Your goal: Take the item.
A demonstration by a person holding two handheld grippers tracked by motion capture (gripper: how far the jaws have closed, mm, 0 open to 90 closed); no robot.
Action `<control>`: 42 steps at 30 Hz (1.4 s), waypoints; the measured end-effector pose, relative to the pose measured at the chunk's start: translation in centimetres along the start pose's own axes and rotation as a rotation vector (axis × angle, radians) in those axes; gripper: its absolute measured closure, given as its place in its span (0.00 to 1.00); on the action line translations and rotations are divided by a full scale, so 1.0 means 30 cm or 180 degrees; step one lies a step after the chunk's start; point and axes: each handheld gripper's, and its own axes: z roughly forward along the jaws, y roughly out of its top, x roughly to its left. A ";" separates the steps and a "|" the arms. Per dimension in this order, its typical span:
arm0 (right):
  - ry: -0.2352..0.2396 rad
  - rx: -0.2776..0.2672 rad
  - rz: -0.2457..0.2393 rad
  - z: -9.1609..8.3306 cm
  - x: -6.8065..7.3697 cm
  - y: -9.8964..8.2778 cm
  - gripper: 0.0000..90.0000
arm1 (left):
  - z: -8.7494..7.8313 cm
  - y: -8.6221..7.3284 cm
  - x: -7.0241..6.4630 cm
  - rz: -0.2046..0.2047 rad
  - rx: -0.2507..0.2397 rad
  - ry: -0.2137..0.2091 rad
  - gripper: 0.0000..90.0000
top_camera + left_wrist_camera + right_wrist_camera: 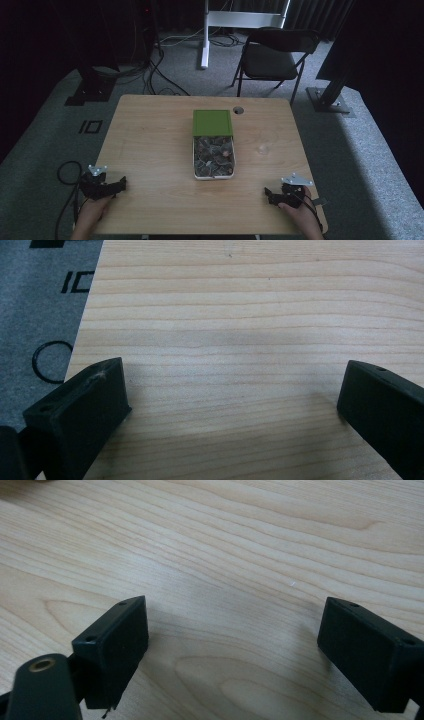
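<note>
Resting on table [150,140], both jaws wide, box [214,157] contents indistinct

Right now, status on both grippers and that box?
Left gripper and right gripper open, empty, at near table corners. Box centre, green lid slid back, untouched. Nothing between.

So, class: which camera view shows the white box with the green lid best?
The high view: the white box sits mid-table, its green lid slid back. Both gripper views face bare wood between open jaws.
</note>
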 end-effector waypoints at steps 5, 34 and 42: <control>-0.0003 0.0001 0.0002 0.000 0.000 0.000 0.14 | -0.001 -0.001 0.001 0.0019 0.0001 -0.0012 0.00; -0.0027 0.0026 0.0052 -0.002 0.019 0.018 0.16 | -0.001 -0.002 0.004 0.0053 -0.0003 -0.0047 0.00; 0.0011 -0.0137 -0.0003 -0.032 0.036 0.081 0.16 | -0.001 -0.002 0.004 0.0053 -0.0003 -0.0047 0.00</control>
